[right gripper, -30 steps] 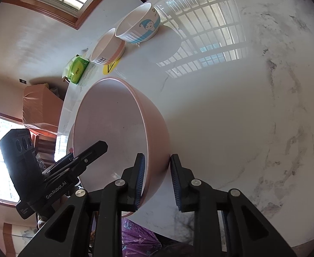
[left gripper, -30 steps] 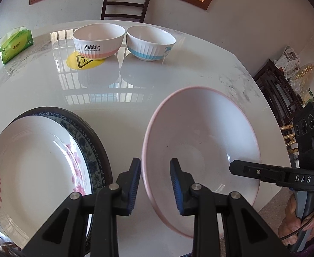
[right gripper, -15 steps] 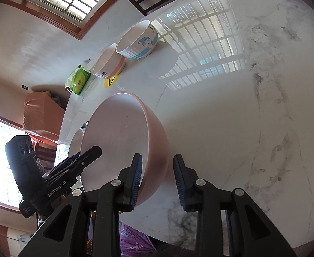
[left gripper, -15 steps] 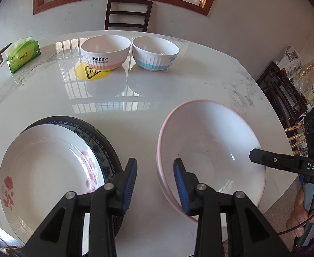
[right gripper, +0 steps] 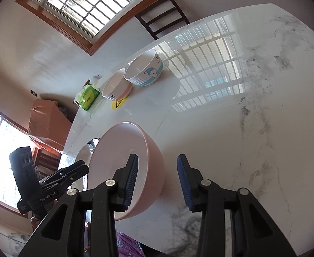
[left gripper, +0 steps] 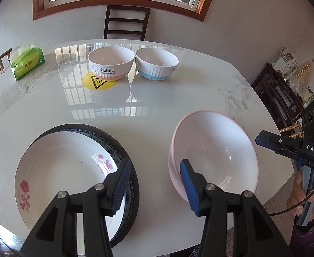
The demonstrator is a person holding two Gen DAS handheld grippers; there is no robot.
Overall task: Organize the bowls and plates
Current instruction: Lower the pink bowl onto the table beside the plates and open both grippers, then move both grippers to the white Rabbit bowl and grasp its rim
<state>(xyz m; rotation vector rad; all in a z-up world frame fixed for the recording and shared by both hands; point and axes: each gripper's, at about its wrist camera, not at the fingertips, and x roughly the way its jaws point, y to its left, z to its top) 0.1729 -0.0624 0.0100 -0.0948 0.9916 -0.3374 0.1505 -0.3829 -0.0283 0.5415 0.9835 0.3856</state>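
A large pink bowl (left gripper: 214,156) sits on the white marble table (left gripper: 157,111) at the front right; it also shows in the right wrist view (right gripper: 124,167). A white rose plate (left gripper: 65,171) lies stacked on a dark blue-patterned plate (left gripper: 114,147) at the front left. A "Rabbit" bowl (left gripper: 111,65) and a blue-striped bowl (left gripper: 157,66) stand at the back. My left gripper (left gripper: 152,184) is open and empty, between the plates and the pink bowl. My right gripper (right gripper: 157,180) is open and empty, astride the bowl's right wall without gripping it.
A green tissue pack (left gripper: 26,64) lies at the back left. A yellow round sticker (left gripper: 99,82) is under the Rabbit bowl. A dark chair (left gripper: 126,23) stands behind the table. A dark shelf with bags (left gripper: 285,85) is to the right.
Both grippers opened wider and pulled back. The right gripper let go of the pink bowl's rim, and the bowl now rests on the table.
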